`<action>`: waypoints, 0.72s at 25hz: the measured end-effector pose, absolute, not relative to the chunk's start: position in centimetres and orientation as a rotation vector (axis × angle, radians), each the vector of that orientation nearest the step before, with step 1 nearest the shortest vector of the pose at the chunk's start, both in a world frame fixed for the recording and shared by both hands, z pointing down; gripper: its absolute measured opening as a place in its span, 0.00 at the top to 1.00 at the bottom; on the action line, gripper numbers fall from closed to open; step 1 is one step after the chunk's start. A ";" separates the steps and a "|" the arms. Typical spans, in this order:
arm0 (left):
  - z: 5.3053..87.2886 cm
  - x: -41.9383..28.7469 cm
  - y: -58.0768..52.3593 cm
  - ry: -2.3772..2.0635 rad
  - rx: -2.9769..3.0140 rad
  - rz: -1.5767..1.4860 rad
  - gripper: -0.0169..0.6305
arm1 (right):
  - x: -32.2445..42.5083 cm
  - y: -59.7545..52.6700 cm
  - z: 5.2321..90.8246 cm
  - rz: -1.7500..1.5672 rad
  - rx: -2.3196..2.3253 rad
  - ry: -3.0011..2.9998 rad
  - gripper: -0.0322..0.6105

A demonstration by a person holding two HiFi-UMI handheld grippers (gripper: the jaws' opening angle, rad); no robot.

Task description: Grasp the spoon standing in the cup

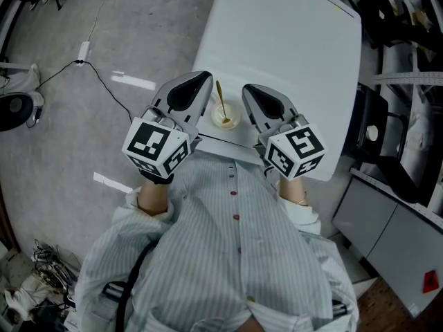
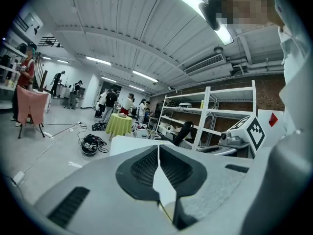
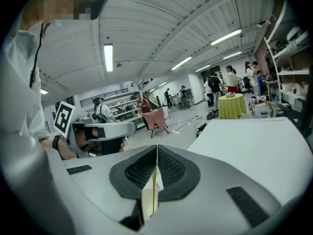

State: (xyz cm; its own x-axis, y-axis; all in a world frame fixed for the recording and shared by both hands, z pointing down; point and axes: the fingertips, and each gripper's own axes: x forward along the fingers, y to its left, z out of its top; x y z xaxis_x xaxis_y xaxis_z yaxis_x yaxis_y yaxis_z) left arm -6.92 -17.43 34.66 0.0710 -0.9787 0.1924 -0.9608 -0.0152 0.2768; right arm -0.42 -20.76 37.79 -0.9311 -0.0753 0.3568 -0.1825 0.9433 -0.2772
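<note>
Both empty, closed — left hand-held gripper (image 1: pixel 205 79), right hand-held gripper (image 1: pixel 248 90) — beside spoon (image 1: pixel 220 101) in cup (image 1: pixel 234 120).

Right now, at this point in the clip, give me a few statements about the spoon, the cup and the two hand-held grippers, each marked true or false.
1. The spoon stands in the cup on the white table. True.
2. The right hand-held gripper is clamped on the spoon. False: its jaws are together with nothing between them, and the spoon stands free in the cup.
3. The cup sits between the two hand-held grippers, close to the table edge nearest the person. True.
4. The left hand-held gripper has its jaws wide apart. False: its jaws are together too.
</note>
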 end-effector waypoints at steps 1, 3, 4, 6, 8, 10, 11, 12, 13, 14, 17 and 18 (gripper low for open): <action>34.8 -7.0 -17.4 -1.934 2.024 -0.071 0.95 | -0.6 -20.7 37.9 0.447 0.187 -2.752 0.93; 35.0 -7.1 -17.2 -1.930 2.023 -0.067 0.95 | -0.8 -20.5 38.2 0.456 0.182 -2.746 0.93; 35.1 -7.1 -17.2 -1.928 2.023 -0.067 0.95 | -0.9 -20.4 38.3 0.458 0.178 -2.742 0.93; 35.3 -7.0 -17.1 -1.920 2.026 -0.069 0.95 | -1.0 -20.1 38.5 0.460 0.168 -2.735 0.93; 35.5 -7.0 -16.9 -1.909 2.030 -0.064 0.95 | -1.2 -19.6 38.6 0.462 0.161 -2.731 0.93; 35.6 -7.0 -16.7 -1.903 2.032 -0.058 0.95 | -1.5 -19.2 38.7 0.466 0.152 -2.728 0.93; 35.6 -7.0 -16.6 -1.903 2.032 -0.055 0.95 | -1.6 -19.0 38.8 0.466 0.149 -2.728 0.93; 35.7 -7.2 -16.6 -1.904 2.033 -0.053 0.95 | -1.8 -18.9 38.8 0.464 0.147 -2.728 0.93; 35.7 -7.3 -16.6 -1.905 2.035 -0.051 0.95 | -1.9 -18.8 38.9 0.461 0.147 -2.727 0.93; 35.8 -7.3 -16.6 -1.905 2.037 -0.049 0.95 | -2.0 -18.7 39.0 0.459 0.150 -2.727 0.93; 36.1 -7.4 -16.2 -1.897 2.040 -0.040 0.95 | -2.1 -18.3 39.3 0.462 0.161 -2.722 0.93; 36.3 -7.5 -16.1 -1.892 2.042 -0.035 0.95 | -2.1 -18.2 39.4 0.462 0.166 -2.719 0.93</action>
